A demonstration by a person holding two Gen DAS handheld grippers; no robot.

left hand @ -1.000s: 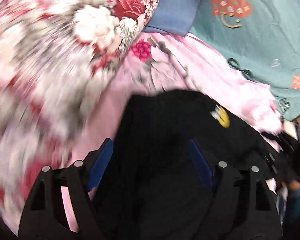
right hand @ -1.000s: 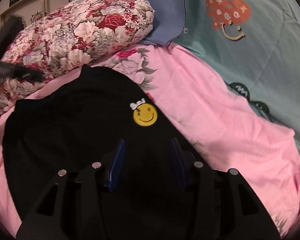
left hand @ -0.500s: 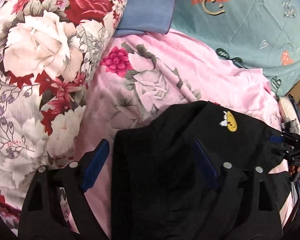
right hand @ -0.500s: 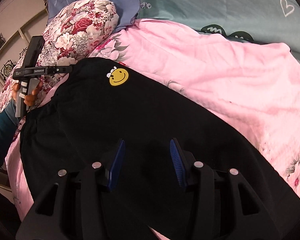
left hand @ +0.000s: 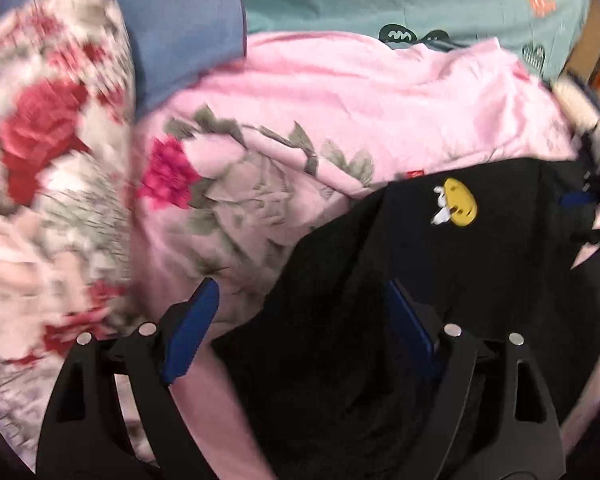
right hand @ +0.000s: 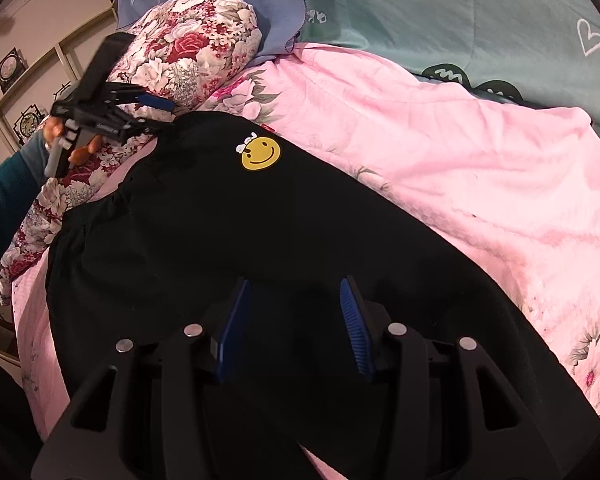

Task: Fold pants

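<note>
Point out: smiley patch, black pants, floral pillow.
smiley patch [right hand: 261, 153], right wrist view, yellow face centre
black pants [right hand: 228, 240], right wrist view, mid fabric
floral pillow [right hand: 188, 52], right wrist view, upper side

Matt black cloth pants [right hand: 228, 248] w/ glossy smiley patch [right hand: 261, 153].

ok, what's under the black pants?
The black pants lie spread on the pink floral blanket, which shows around them. Whatever sits directly beneath the fabric is covered.

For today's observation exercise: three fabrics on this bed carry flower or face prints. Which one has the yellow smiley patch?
The black pants, with the yellow smiley patch. The pillow and pink blanket show only flowers.
</note>
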